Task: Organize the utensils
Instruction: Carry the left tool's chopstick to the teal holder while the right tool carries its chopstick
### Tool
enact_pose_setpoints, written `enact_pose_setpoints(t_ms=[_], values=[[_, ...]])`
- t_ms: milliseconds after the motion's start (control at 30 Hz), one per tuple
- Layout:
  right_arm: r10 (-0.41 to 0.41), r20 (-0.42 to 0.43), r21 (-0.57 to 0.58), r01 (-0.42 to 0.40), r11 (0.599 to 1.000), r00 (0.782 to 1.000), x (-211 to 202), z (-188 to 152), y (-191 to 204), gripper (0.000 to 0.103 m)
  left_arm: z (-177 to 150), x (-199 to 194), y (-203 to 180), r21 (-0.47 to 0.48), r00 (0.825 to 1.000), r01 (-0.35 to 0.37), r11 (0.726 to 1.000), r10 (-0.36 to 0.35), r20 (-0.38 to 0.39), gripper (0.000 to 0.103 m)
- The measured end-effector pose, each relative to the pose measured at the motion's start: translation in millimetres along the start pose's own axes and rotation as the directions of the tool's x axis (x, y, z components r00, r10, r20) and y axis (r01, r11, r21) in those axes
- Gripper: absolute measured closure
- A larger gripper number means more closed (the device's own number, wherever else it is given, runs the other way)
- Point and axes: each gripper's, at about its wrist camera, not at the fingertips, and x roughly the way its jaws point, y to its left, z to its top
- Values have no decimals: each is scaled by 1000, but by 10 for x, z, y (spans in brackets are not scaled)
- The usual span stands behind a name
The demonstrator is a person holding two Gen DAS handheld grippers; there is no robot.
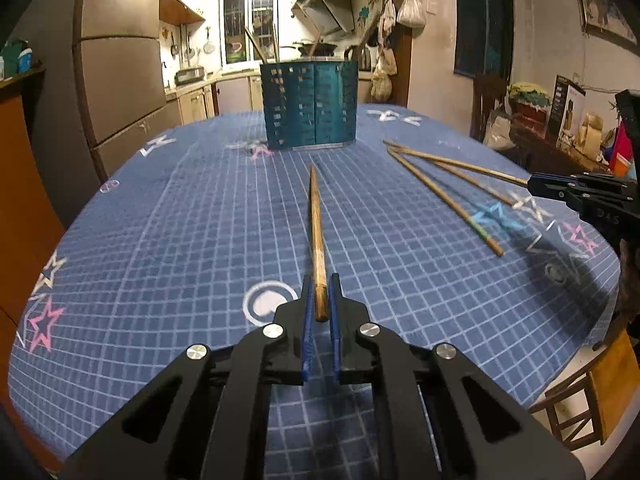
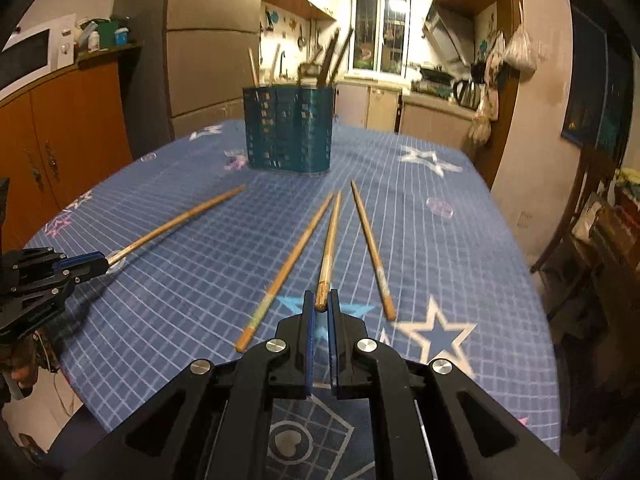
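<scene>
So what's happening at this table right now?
A person works two handheld grippers over a blue checked tablecloth. The left gripper is shut on one chopstick, the right gripper on another chopstick. Two loose chopsticks flank it. The teal utensil holder already holds several utensils.

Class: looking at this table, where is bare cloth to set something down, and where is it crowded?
Bare cloth lies left of the single chopstick in the left claw, and between it and the holder. Crowded: the three chopsticks fanned by the right claw.
</scene>
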Motion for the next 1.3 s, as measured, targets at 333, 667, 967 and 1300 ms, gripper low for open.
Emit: enact_pose_setpoints(t_ms=[333,667,967,1300], values=[[-23,111,-34,27,999,994,-391,375,-117,96,342,-394,35,16,993,-13,1000,11,119,98],[-4,174,-71,16,997,985,-510,859,-221,96,809,-559,83,28,979,-21,999,14,205,98],[30,181,-64,-19,998,983,-376,1293,-360,96,1285,-456,189,10,977,16,1000,-18,210,98],[63,176,-30,-58,998,982,-210,1738,-459,96,1761,-337,258,14,979,25,1000,-27,202,98]])
